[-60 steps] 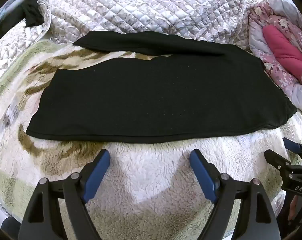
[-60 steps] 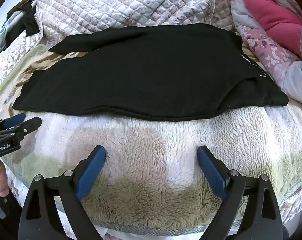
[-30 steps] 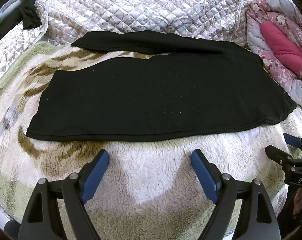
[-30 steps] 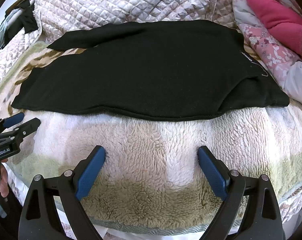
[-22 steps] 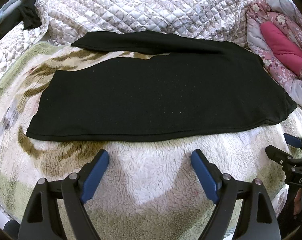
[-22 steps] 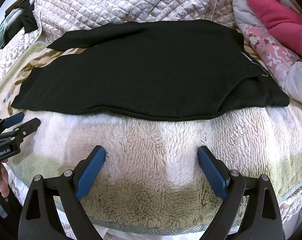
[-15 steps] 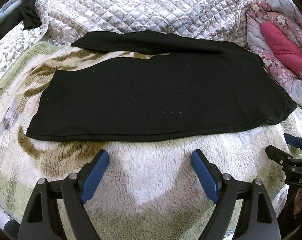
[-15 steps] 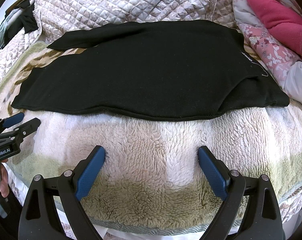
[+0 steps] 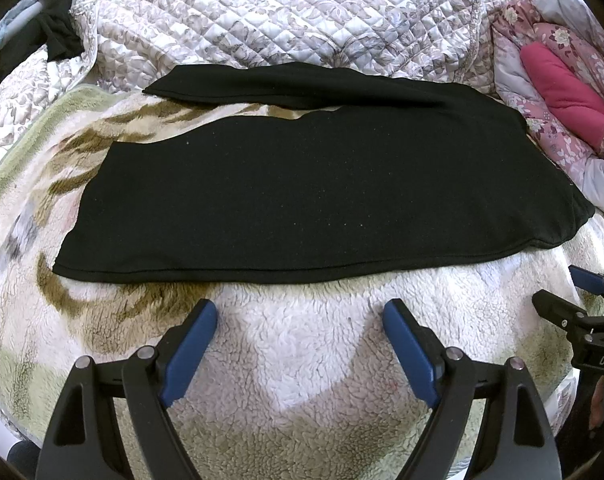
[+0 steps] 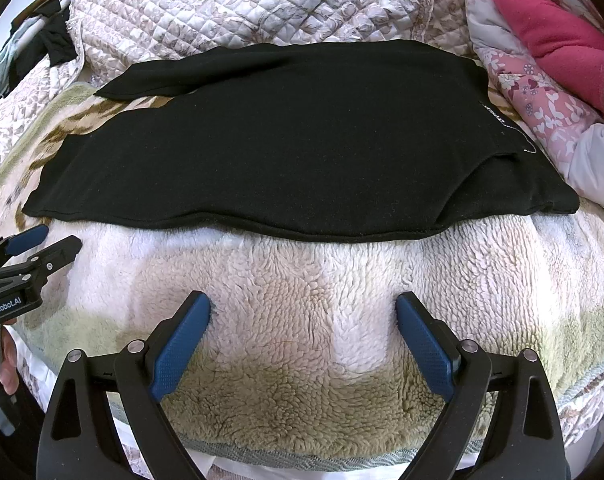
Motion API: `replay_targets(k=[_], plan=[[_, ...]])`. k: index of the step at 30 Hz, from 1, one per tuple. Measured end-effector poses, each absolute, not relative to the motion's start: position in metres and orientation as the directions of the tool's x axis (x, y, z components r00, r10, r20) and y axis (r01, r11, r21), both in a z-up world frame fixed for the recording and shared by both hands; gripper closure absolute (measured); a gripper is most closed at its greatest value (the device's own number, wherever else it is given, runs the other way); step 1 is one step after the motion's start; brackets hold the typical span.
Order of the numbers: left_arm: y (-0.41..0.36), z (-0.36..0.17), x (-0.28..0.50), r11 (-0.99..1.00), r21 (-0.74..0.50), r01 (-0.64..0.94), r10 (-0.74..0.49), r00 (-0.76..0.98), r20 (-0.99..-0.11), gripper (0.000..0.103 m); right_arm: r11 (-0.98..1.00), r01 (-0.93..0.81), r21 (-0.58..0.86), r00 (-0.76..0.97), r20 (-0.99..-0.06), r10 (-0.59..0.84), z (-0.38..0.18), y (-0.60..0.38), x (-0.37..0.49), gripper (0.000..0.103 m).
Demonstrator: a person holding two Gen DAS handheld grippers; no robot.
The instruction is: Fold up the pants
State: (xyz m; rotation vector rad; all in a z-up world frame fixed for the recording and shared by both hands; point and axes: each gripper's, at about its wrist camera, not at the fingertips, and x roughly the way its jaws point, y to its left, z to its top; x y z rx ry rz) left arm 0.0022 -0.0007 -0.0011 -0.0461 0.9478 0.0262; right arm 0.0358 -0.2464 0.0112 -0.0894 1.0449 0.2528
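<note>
Black pants (image 9: 322, 200) lie flat and sideways on a fleecy blanket (image 9: 302, 360), waist to the right, both legs reaching left with a gap between them. They also show in the right wrist view (image 10: 293, 152). My left gripper (image 9: 299, 312) is open and empty, hovering over the blanket just short of the near hem edge. My right gripper (image 10: 302, 306) is open and empty, also short of the near edge. Each gripper shows at the side of the other's view, the right one (image 9: 570, 292) and the left one (image 10: 47, 242).
A quilted floral cover (image 9: 281, 12) lies bunched behind the pants. Pink floral bedding with a red cushion (image 10: 550, 36) sits at the right. Dark clothes (image 9: 57, 36) hang at the far left. The bed's front edge (image 10: 302, 464) is just below my right gripper.
Both grippers have held almost still; the views shifted only slightly since two seconds ago. The pants have not moved.
</note>
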Motion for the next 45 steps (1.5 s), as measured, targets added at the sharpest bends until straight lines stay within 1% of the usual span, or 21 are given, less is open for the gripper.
replay_targets(k=[45], plan=[[-0.0058, 0.0029, 0.0025, 0.999, -0.013, -0.039, 0.012, 0.589, -0.808, 0.015, 0.963, -0.263, 0.053, 0.461, -0.87, 0.174, 0.0111, -0.2475, 0.0367, 0.009]])
